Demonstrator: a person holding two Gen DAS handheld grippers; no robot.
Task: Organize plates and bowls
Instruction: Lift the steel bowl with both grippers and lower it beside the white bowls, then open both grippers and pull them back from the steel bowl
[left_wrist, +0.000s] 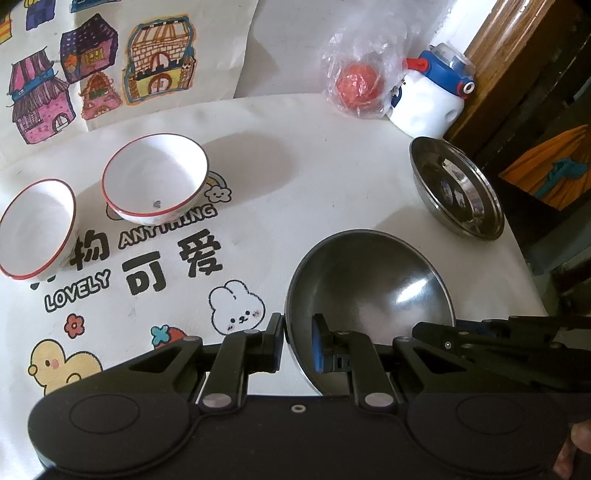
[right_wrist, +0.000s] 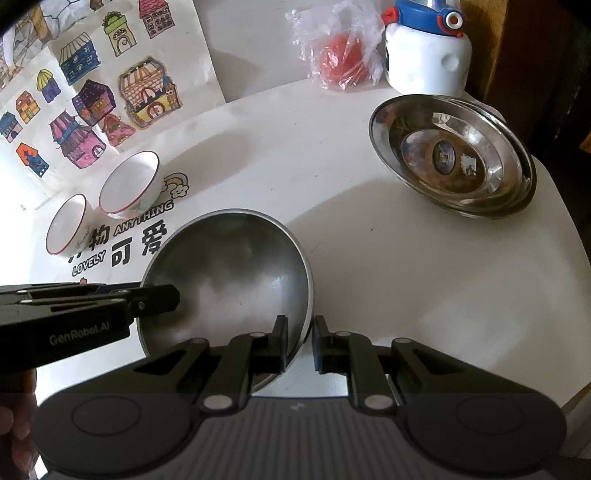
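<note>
A dull steel bowl (left_wrist: 369, 291) (right_wrist: 229, 273) is near the front of the white table. My left gripper (left_wrist: 297, 343) straddles its left rim, one finger outside and the blue-padded one inside, shut on it. On the opposite rim my right gripper (right_wrist: 300, 343) is shut the same way. Each gripper also shows in the other's view: the left gripper (right_wrist: 159, 299) and the right gripper (left_wrist: 498, 332). Two white bowls with red rims (left_wrist: 155, 177) (left_wrist: 37, 229) lie side by side at the left. Stacked steel plates (left_wrist: 458, 188) (right_wrist: 450, 158) rest at the back right.
A plastic bag with a red ball (right_wrist: 340, 55) and a white and blue bottle (right_wrist: 424, 51) stand at the back. A drawing of houses (left_wrist: 92, 74) leans on the wall. The table's rounded edge (right_wrist: 565, 229) drops off just right of the plates.
</note>
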